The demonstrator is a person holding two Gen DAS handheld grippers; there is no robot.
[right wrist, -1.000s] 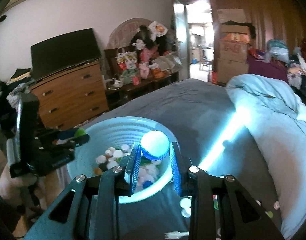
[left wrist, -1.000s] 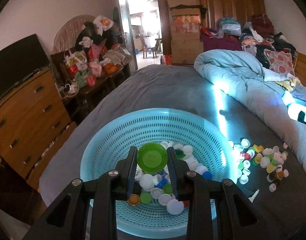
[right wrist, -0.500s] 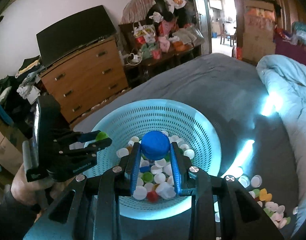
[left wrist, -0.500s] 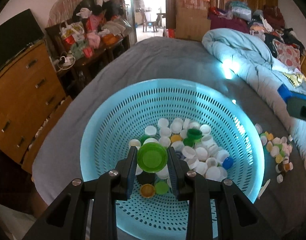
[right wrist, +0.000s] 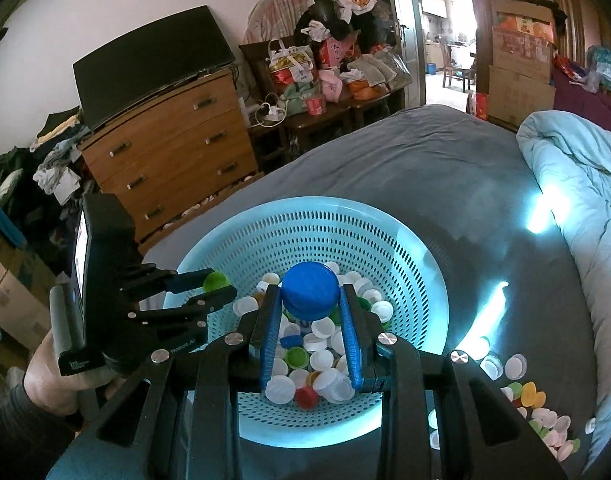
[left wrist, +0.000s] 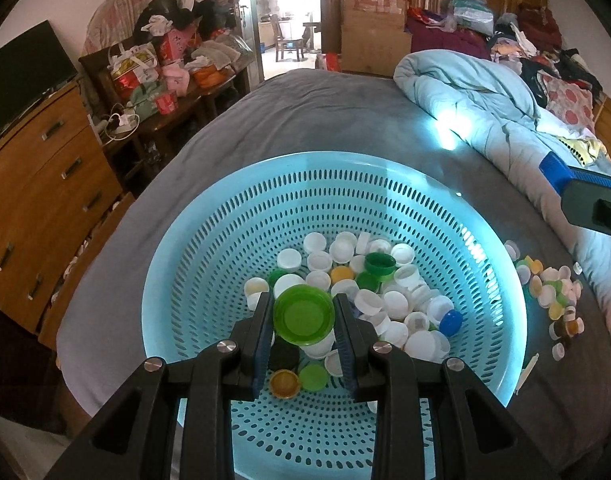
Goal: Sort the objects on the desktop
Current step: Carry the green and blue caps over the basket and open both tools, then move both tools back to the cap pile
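A light blue perforated basket (left wrist: 233,240) (right wrist: 409,248) sits on the grey bed and holds several bottle caps, mostly white. My left gripper (left wrist: 303,312) is shut on a green cap (left wrist: 303,315) and hangs over the basket's near side. My right gripper (right wrist: 310,294) is shut on a blue cap (right wrist: 310,290) above the caps in the basket. In the right wrist view the left gripper (right wrist: 217,286) comes in from the left with the green cap (right wrist: 214,280) at its tip. The right gripper's body (left wrist: 585,196) shows at the right edge of the left wrist view.
Several loose caps (left wrist: 553,296) (right wrist: 521,392) lie on the grey bedsheet (left wrist: 305,120) right of the basket. A light blue quilt (left wrist: 485,92) is bunched at the right. A wooden dresser (right wrist: 173,148) and a cluttered side table (left wrist: 153,92) stand left of the bed.
Both grippers moved forward and down over the basket and tilted downward, each keeping its cap. In the last half second they stayed nearly still.
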